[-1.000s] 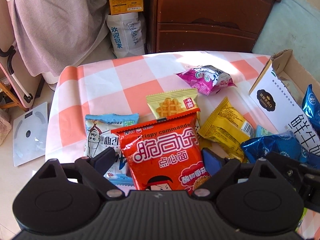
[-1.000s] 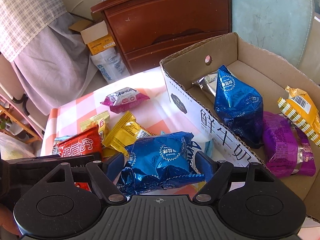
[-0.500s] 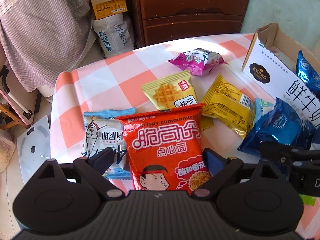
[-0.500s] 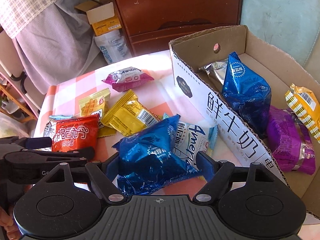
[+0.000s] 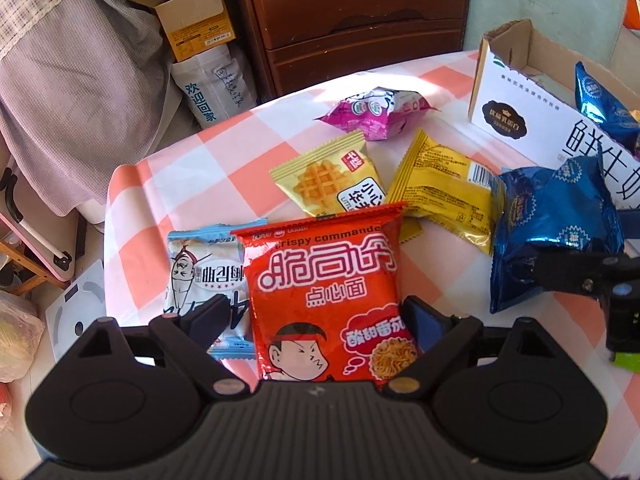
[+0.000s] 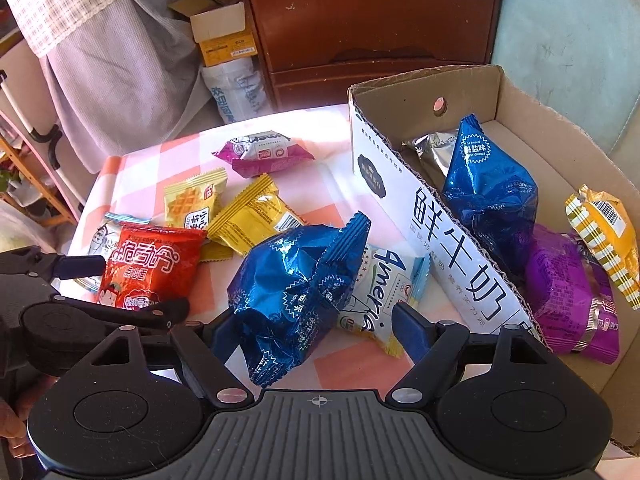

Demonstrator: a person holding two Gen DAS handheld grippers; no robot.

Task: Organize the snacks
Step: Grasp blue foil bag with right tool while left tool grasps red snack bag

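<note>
My left hand-held gripper (image 5: pixel 316 322) straddles the red noodle packet (image 5: pixel 326 292), fingers spread at either long edge; the jaws have just been closing a little, though I cannot tell whether the pads press it. The packet lies flat on the checked surface (image 5: pixel 192 184), long axis running away from me. My right hand-held gripper (image 6: pixel 316 330) has the blue foil bag (image 6: pixel 296 296) between its spread fingers; the cardboard box (image 6: pixel 460 236) sits just to its right, so I judge that hand nearer.
</note>
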